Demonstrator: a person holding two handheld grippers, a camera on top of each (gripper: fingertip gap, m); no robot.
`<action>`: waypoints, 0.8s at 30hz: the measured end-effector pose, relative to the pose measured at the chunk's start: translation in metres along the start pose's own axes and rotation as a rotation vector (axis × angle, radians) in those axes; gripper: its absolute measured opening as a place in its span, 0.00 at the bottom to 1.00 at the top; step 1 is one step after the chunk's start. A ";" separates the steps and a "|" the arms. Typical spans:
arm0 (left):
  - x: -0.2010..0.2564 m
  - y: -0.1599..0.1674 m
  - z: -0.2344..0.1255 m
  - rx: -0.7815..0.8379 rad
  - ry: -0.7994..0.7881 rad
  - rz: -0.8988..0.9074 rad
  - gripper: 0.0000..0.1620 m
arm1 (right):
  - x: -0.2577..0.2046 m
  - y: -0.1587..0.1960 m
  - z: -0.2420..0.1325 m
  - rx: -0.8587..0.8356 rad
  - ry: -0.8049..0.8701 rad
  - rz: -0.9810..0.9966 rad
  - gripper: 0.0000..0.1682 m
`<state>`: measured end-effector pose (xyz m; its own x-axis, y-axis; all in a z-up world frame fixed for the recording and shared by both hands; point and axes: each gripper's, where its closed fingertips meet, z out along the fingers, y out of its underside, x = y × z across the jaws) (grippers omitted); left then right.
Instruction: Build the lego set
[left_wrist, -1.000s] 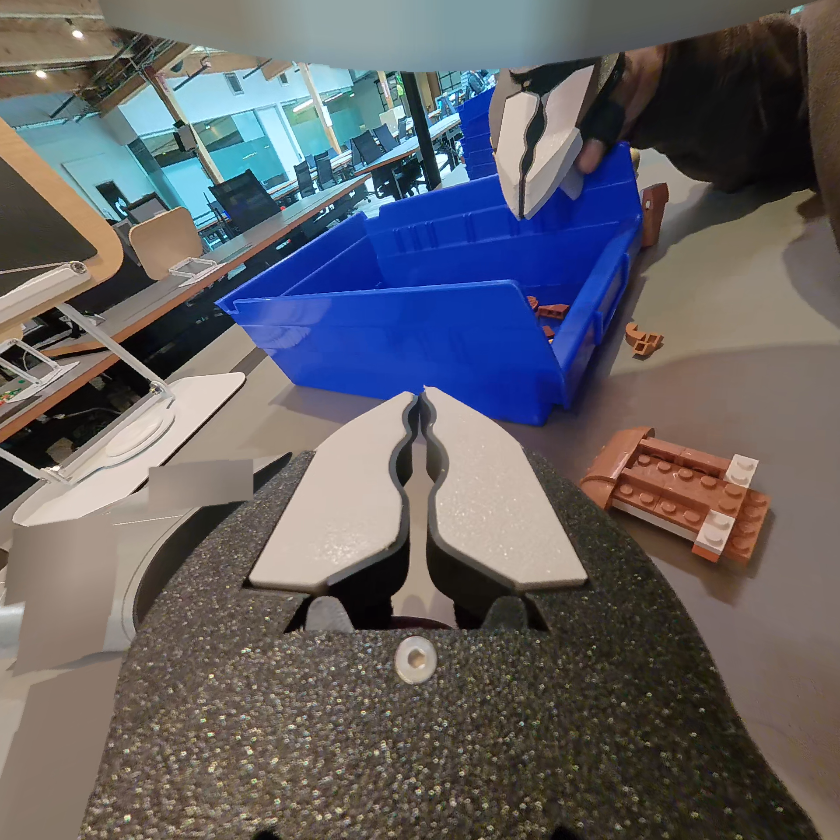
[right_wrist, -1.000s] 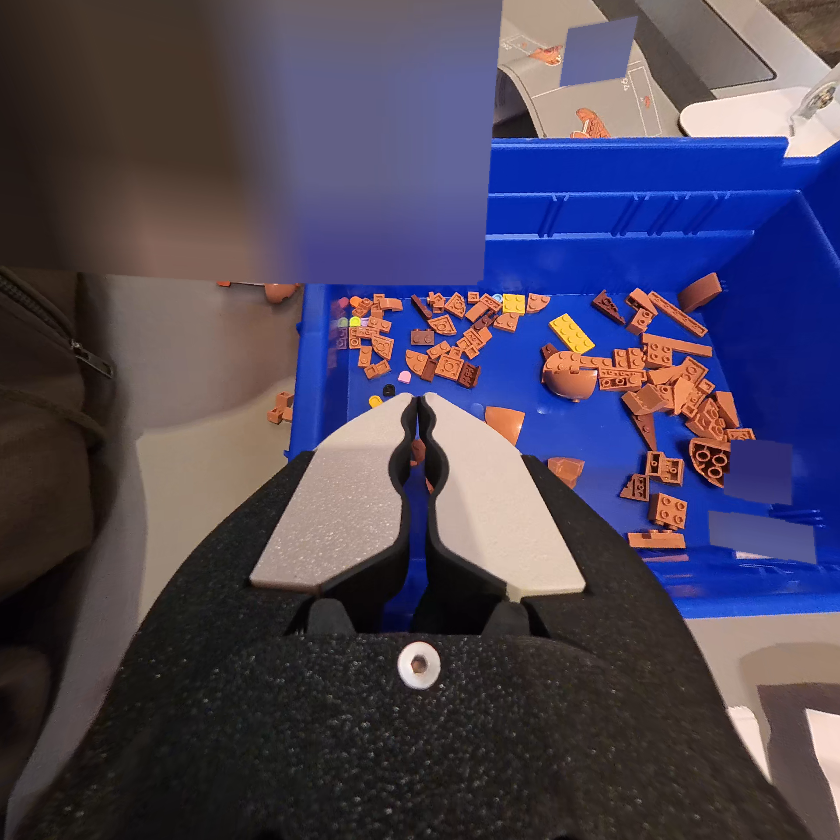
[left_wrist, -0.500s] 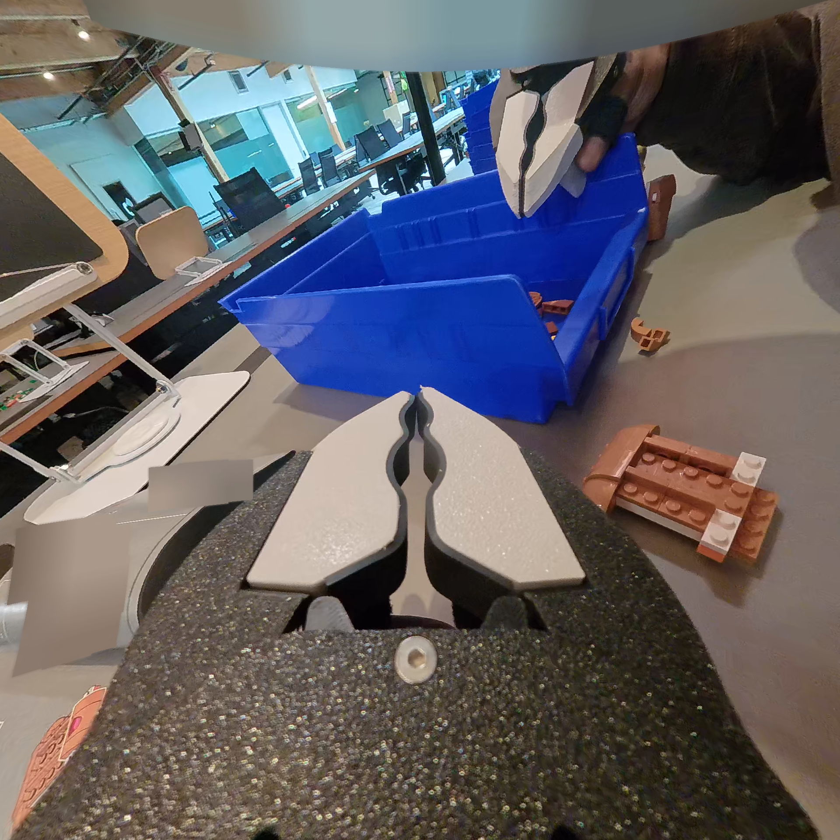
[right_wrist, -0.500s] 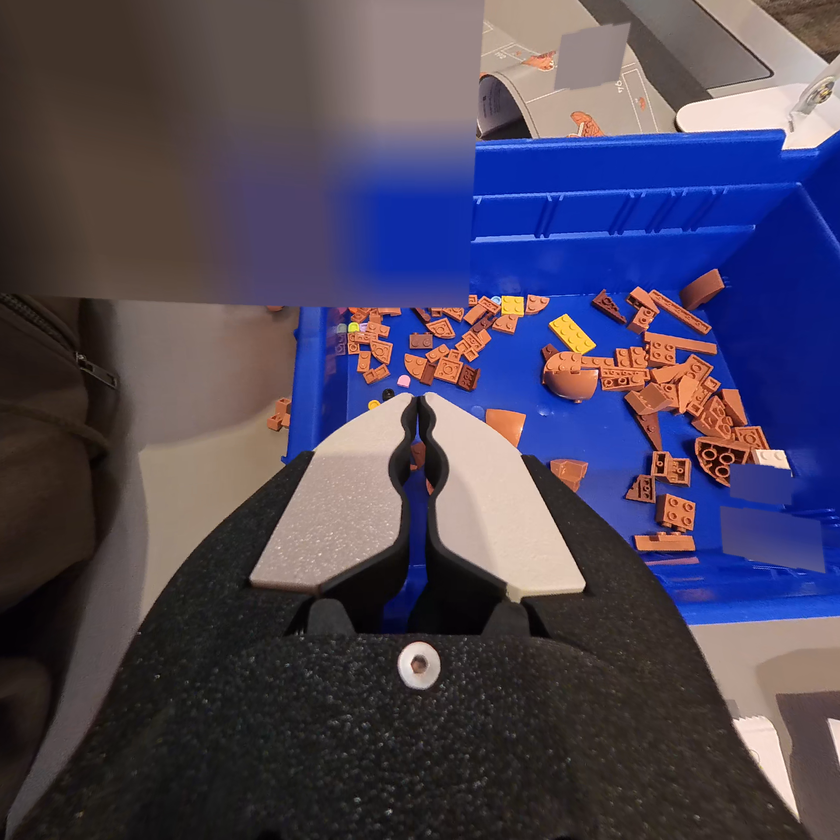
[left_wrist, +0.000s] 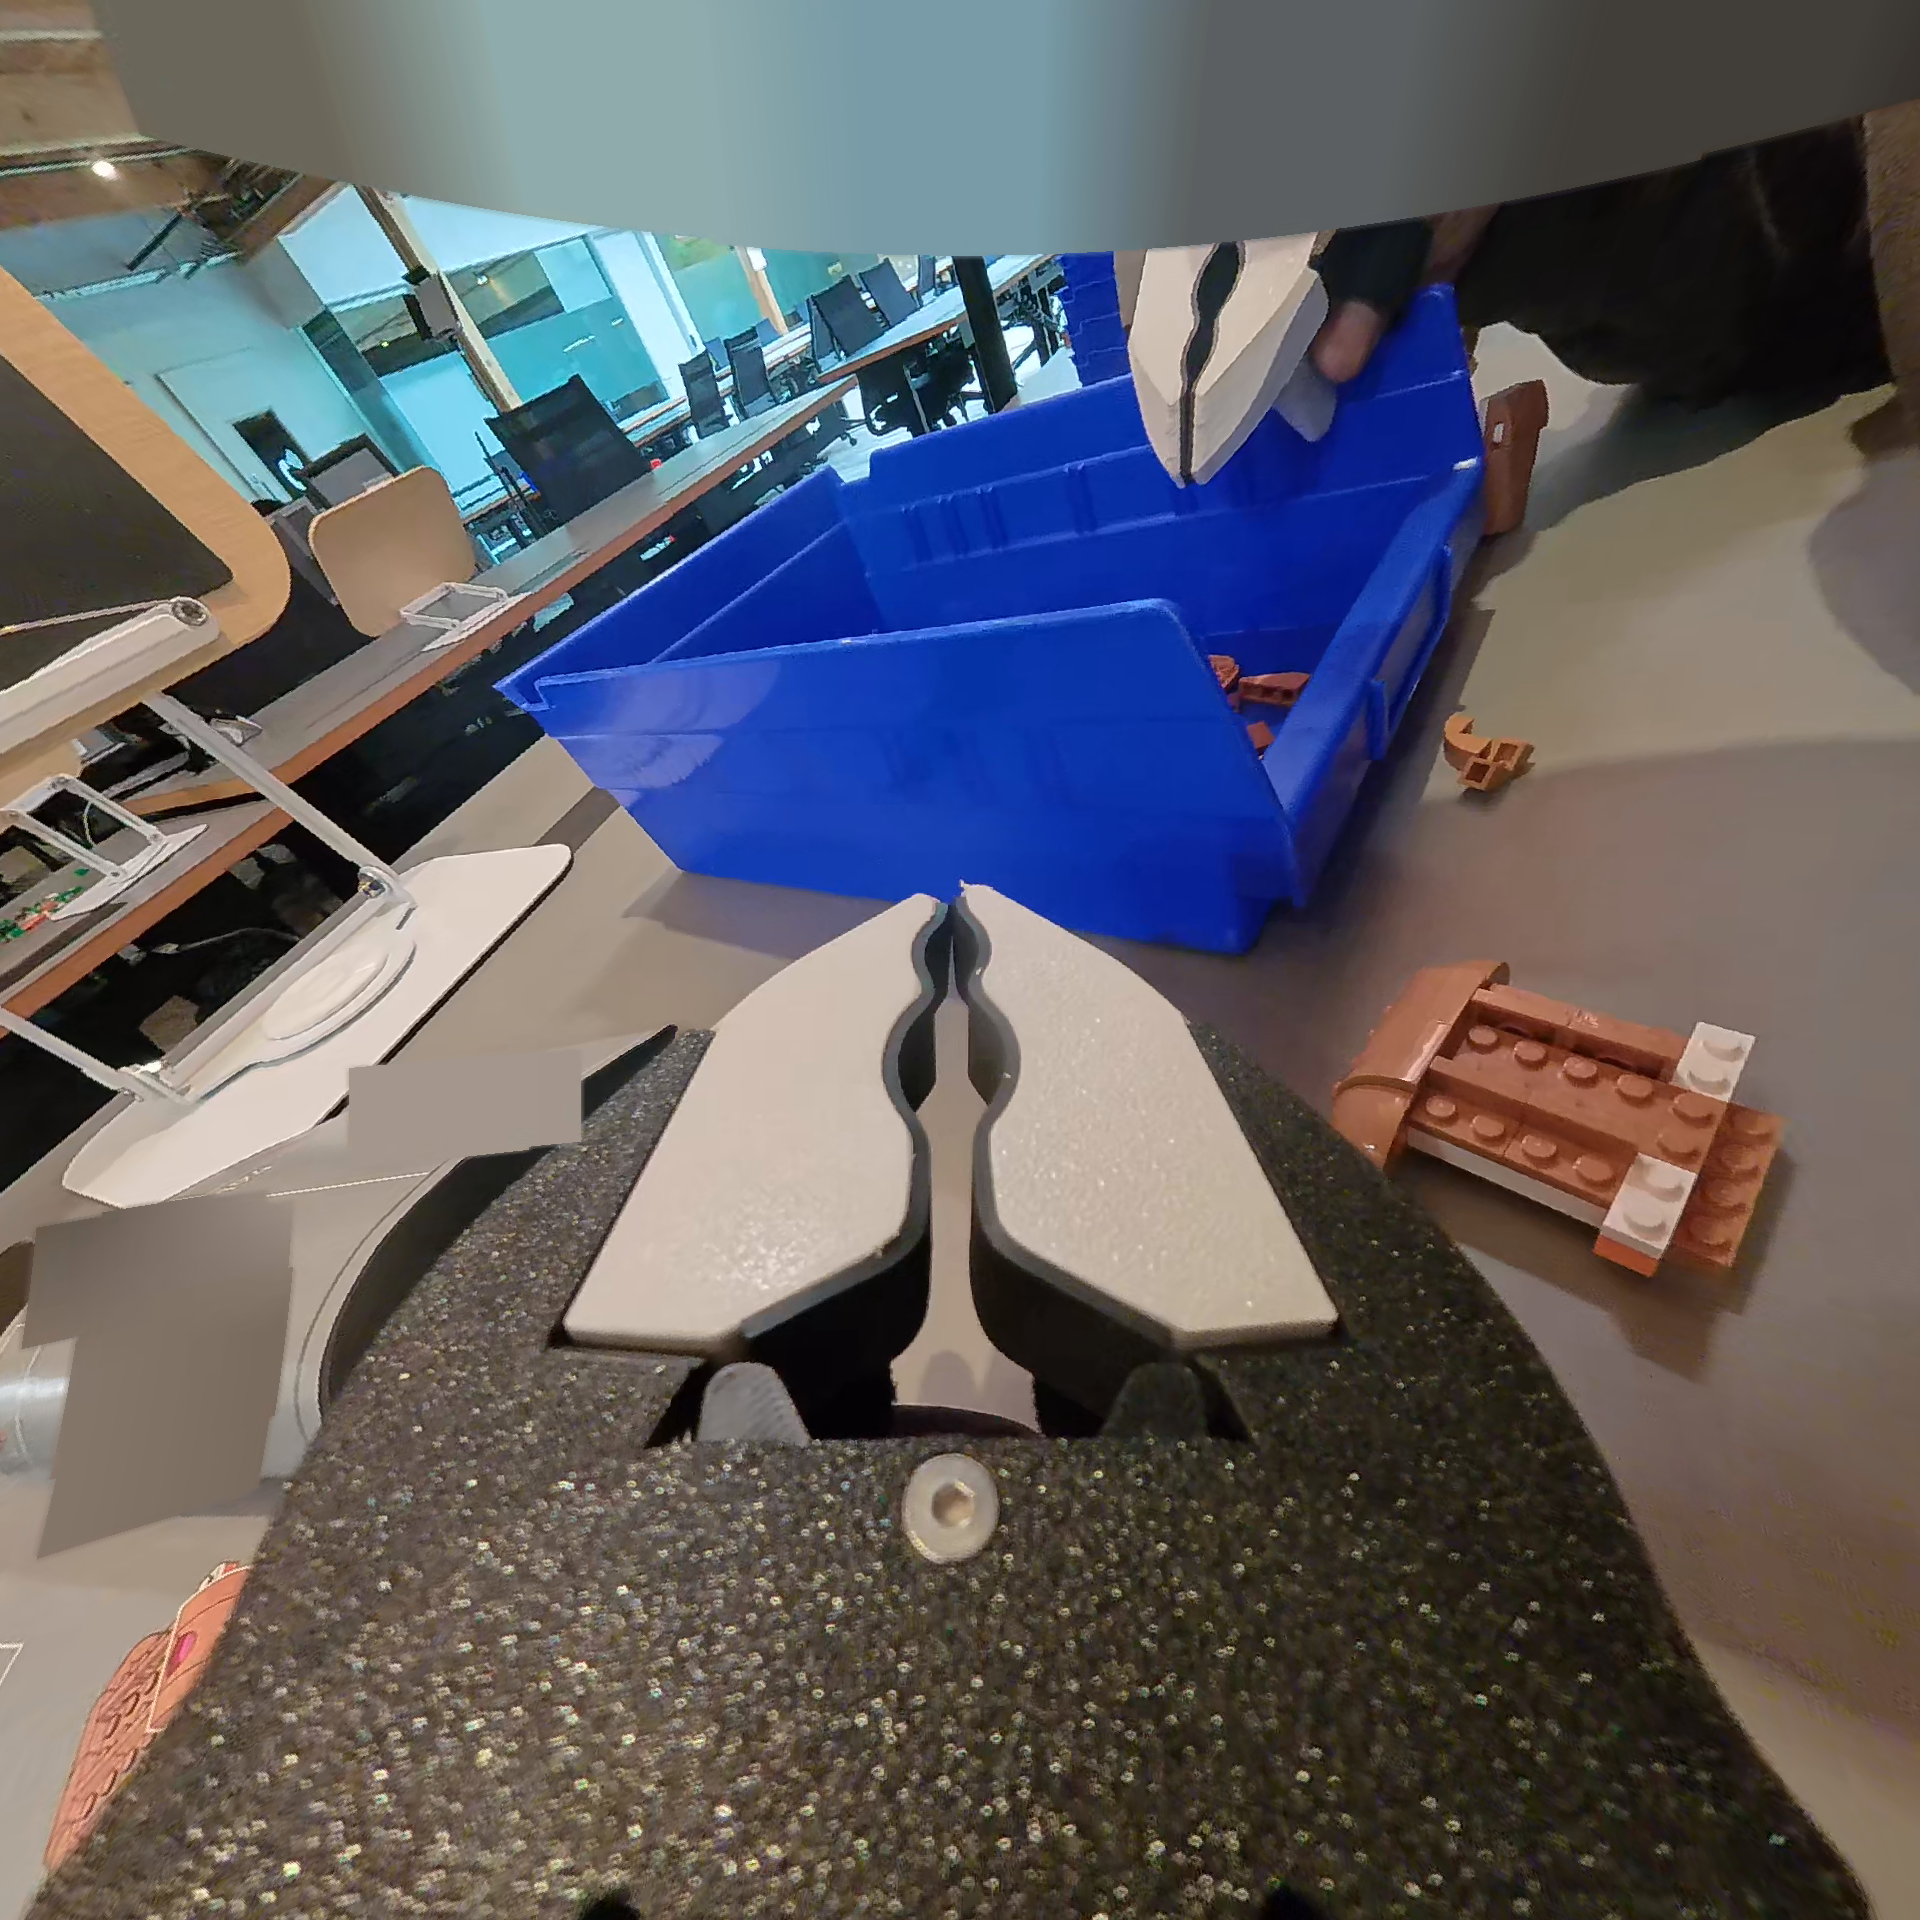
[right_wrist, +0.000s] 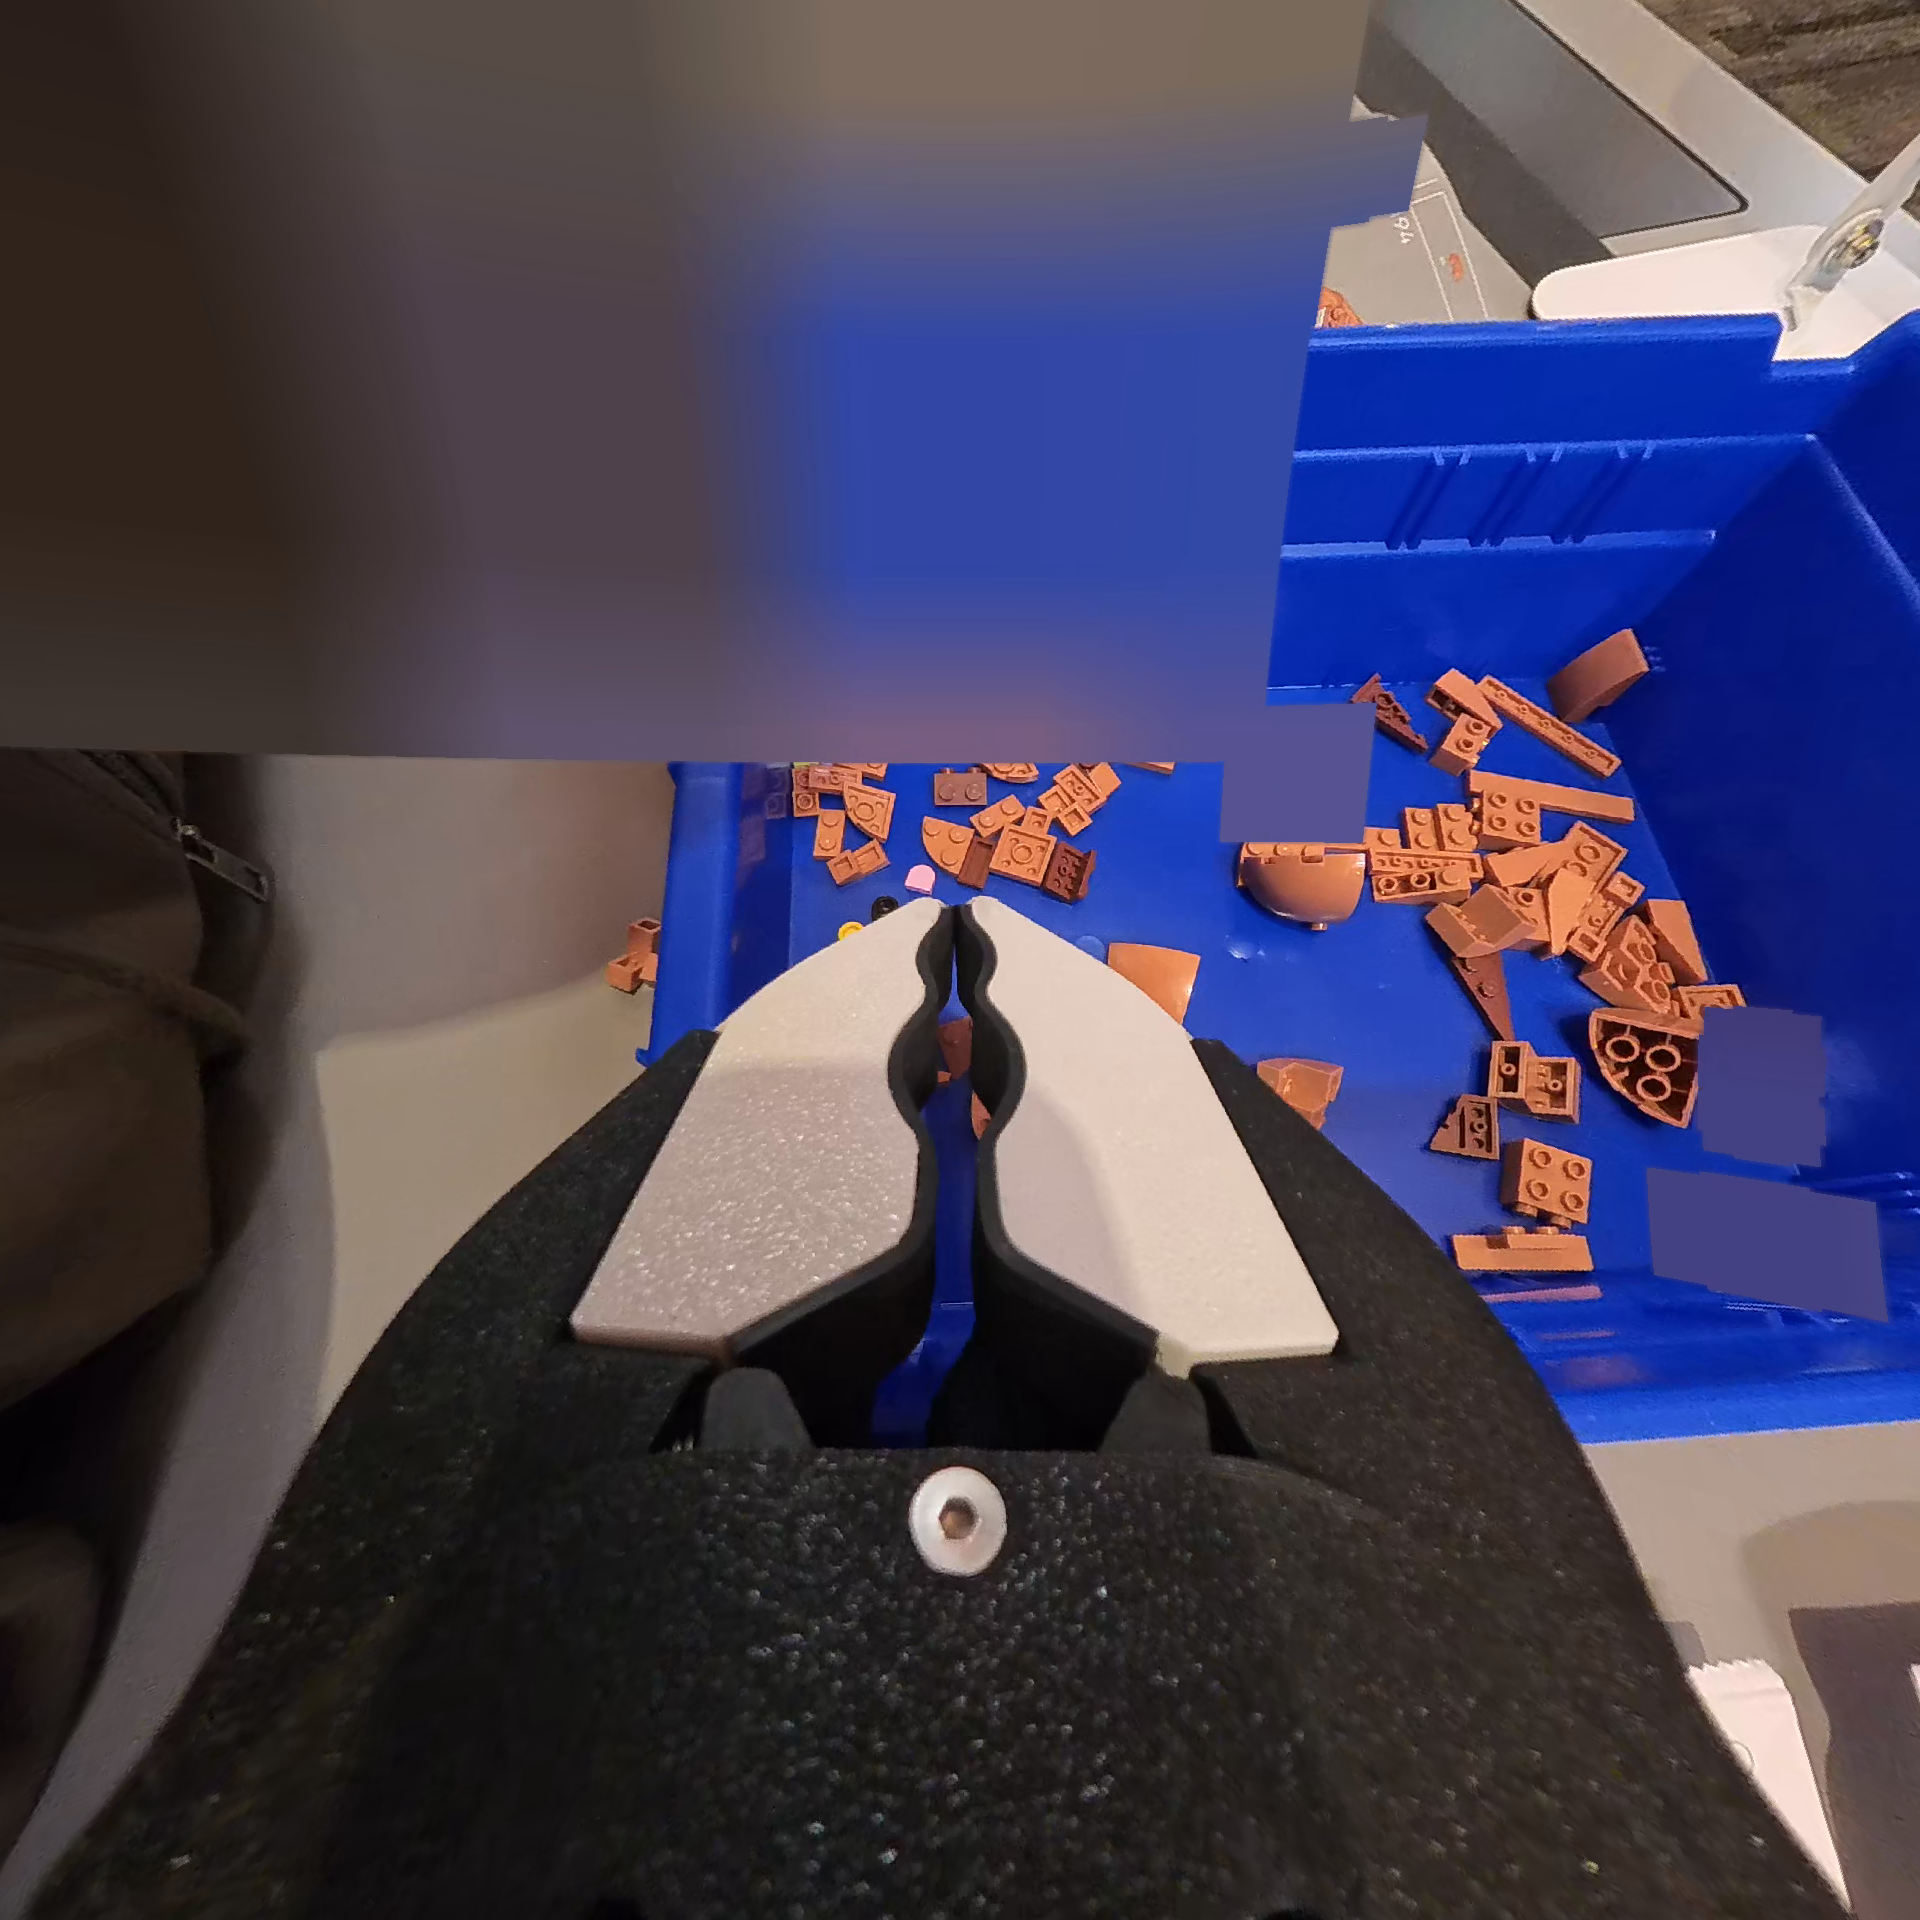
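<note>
A blue bin (left_wrist: 935, 769) stands on the grey table; in the right wrist view the blue bin (right_wrist: 1766, 727) holds several loose brown lego pieces (right_wrist: 1538, 894). A partly built brown lego assembly (left_wrist: 1558, 1112) with white corner plates lies on the table to the right of my left gripper (left_wrist: 956, 896). The left gripper is shut and empty, low over the table in front of the bin. My right gripper (right_wrist: 956, 909) is shut and empty, above the bin's near-left part; it also shows in the left wrist view (left_wrist: 1190, 462) over the bin's far end.
A small brown arch piece (left_wrist: 1481, 753) lies on the table right of the bin; it also shows in the right wrist view (right_wrist: 636, 956). A white stand base (left_wrist: 343, 987) sits left. A brown piece (left_wrist: 1512, 457) stands at the bin's far corner. An instruction sheet (right_wrist: 1444, 249) lies beyond the bin.
The right gripper has shifted slightly toward the bin's left side and lower. The left gripper has drawn back a little; both stay shut.
</note>
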<state>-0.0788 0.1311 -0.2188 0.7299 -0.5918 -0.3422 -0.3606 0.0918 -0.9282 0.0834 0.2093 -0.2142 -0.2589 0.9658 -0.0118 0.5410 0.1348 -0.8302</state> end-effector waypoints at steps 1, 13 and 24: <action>0.000 0.000 0.000 0.000 0.000 0.001 0.00 | 0.000 0.000 0.000 0.000 0.000 0.000 0.00; 0.001 0.000 0.001 -0.004 0.002 0.003 0.00 | 0.001 0.002 0.000 -0.012 0.009 -0.005 0.00; 0.002 0.000 0.000 -0.004 -0.009 0.013 0.00 | 0.021 -0.008 -0.010 -0.411 0.053 -0.204 0.07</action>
<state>-0.0776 0.1303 -0.2193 0.7304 -0.5834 -0.3553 -0.3722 0.0963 -0.9231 0.0812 0.2307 -0.2024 -0.3576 0.9189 0.1665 0.7585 0.3898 -0.5223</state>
